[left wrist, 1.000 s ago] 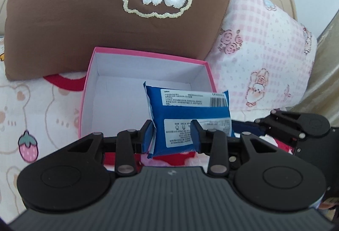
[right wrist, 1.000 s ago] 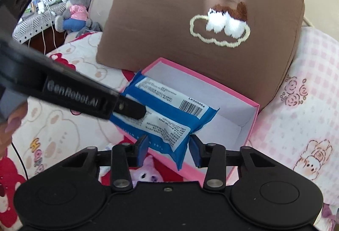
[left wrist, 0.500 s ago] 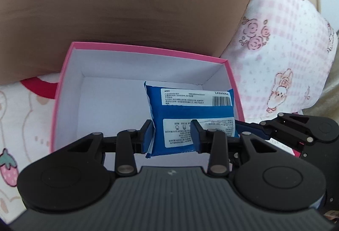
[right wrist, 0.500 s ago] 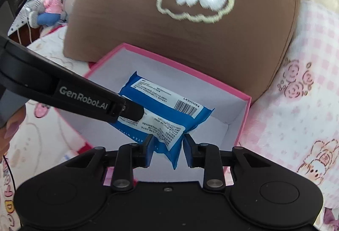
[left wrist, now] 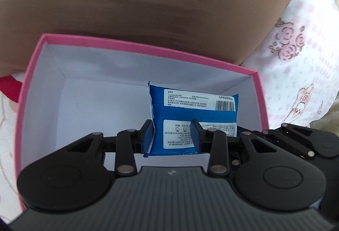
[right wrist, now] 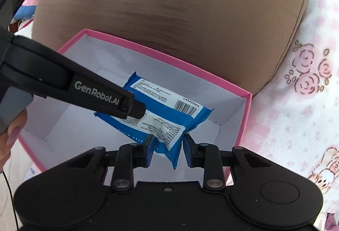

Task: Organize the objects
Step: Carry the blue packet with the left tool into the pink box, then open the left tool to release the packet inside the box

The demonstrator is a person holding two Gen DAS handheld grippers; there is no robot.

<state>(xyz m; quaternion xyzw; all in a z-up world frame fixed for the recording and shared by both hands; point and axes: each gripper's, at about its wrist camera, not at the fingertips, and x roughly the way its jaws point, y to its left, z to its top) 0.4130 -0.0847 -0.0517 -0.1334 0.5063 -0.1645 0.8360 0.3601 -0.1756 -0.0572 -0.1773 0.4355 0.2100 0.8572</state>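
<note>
A blue wet-wipes pack (left wrist: 195, 112) with white labels hangs over the inside of a pink box (left wrist: 148, 47) with a white lining. My left gripper (left wrist: 172, 131) is shut on the pack's near left part. In the right wrist view the same pack (right wrist: 169, 108) sits low between the box (right wrist: 169, 63) walls, tilted down toward its near corner. My right gripper (right wrist: 168, 144) is shut on that near corner. The left gripper's black finger (right wrist: 106, 97) reaches in from the left and pinches the pack's left edge. The right gripper's linkage (left wrist: 296, 140) shows at the right edge of the left wrist view.
A brown pillow (right wrist: 180, 19) with a stitched cloud leans right behind the box. Pink floral bedding (right wrist: 296, 93) lies to the right, and pale printed bedding (left wrist: 8, 116) to the left. A person's fingers (right wrist: 10, 135) hold the left gripper's handle at the left edge.
Both grippers have come forward and down with the pack, which now hangs inside the box walls. The right jaws have squeezed tighter on the pack's corner.
</note>
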